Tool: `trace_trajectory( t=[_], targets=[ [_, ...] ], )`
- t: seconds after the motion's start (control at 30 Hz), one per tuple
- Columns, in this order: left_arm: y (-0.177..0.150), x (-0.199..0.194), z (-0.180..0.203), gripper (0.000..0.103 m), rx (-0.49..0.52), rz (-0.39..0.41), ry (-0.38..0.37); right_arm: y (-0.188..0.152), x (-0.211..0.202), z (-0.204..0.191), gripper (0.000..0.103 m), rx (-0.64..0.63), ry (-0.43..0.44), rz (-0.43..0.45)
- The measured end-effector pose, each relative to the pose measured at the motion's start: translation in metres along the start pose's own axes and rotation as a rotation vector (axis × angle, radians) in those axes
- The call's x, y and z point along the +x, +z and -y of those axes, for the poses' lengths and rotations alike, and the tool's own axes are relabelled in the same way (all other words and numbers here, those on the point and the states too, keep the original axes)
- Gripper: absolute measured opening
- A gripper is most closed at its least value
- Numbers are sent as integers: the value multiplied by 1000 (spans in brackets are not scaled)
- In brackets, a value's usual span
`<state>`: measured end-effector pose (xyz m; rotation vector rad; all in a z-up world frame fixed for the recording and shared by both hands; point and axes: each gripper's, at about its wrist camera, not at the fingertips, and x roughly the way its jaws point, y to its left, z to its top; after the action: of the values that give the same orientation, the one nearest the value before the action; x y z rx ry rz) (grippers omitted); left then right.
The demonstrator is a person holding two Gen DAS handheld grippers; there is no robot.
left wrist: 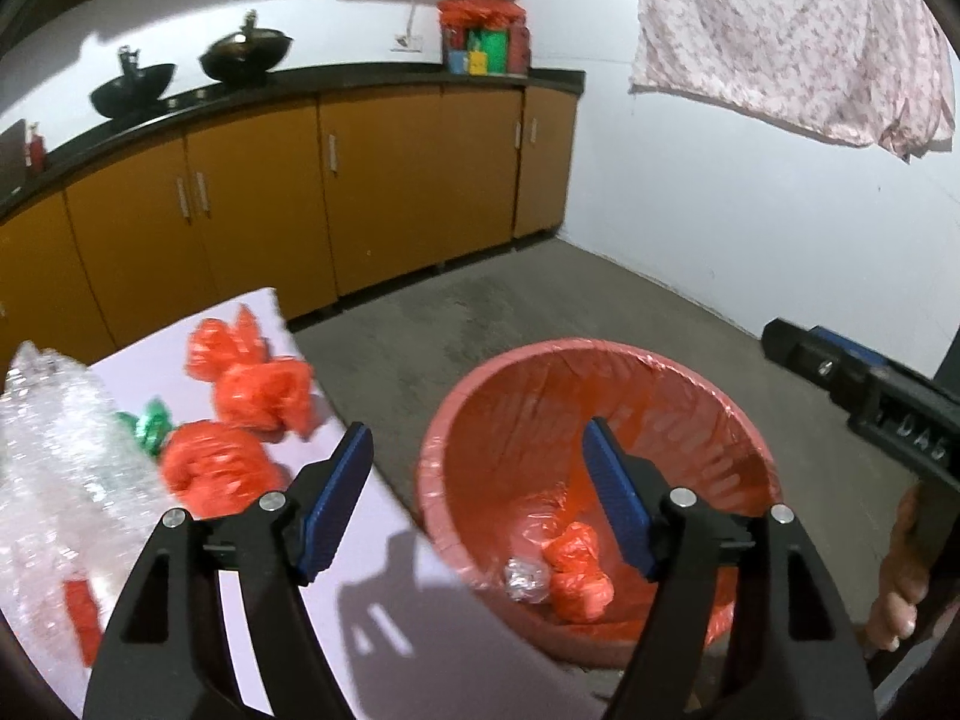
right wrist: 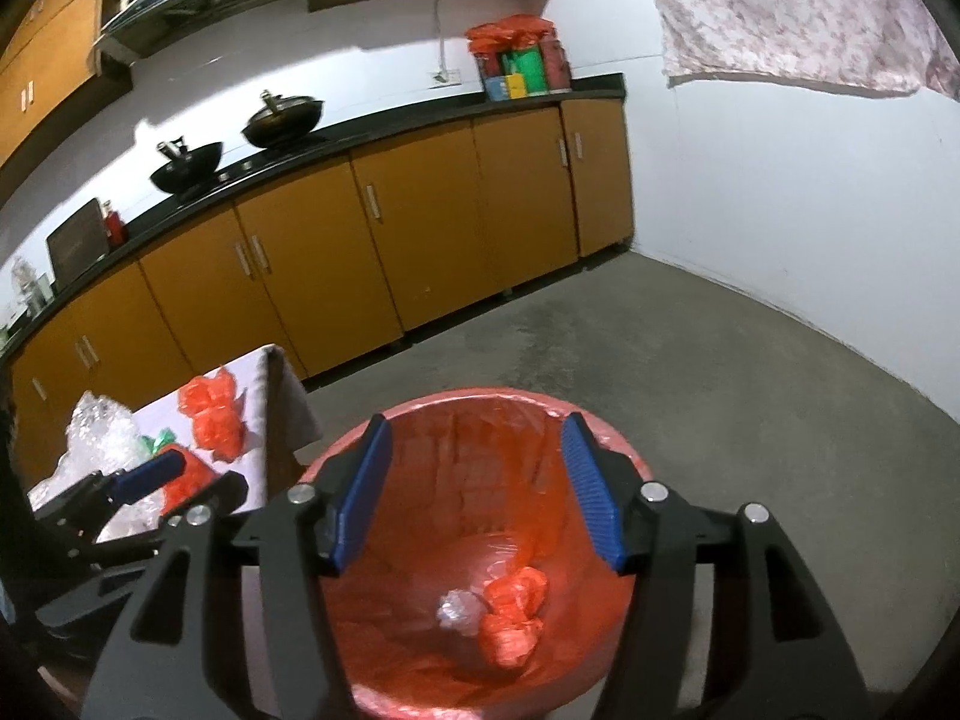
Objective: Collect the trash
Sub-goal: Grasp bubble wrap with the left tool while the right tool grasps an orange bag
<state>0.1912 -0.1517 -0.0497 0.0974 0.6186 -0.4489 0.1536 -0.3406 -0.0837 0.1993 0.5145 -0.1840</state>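
A red bin lined with a red bag stands on the floor beside a low table. At its bottom lie a crumpled red bag and a clear plastic wad; the right wrist view shows the same bin, red bag and clear wad. My left gripper is open and empty over the table edge and the bin's left rim. My right gripper is open and empty above the bin. On the table lie red bags, a green wrapper and bubble wrap.
Orange cabinets under a black counter with two woks run along the back wall. Bare concrete floor lies between them and the bin. A patterned cloth hangs at the upper right.
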Motion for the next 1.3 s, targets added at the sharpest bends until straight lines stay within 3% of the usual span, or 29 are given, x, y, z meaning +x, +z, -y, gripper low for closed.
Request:
trace_trajectory(
  t=[0.47,0.73,1.07,1.3],
  targets=[
    [-13,-99,-79,80,-156,143,163,-15,-11,-73,58,-103,123,-32],
    [-30,-154,-130,85,-219,226,327,-28,-6,-122,58,-168,203,-77],
    [-61,-172,-197,87,-299,198,504,-47,36,-187,58,-238,263,-170],
    [-76,-177,-226,87,-345,182,545,-53,78,-226,62,-277,270,-231]
  ],
)
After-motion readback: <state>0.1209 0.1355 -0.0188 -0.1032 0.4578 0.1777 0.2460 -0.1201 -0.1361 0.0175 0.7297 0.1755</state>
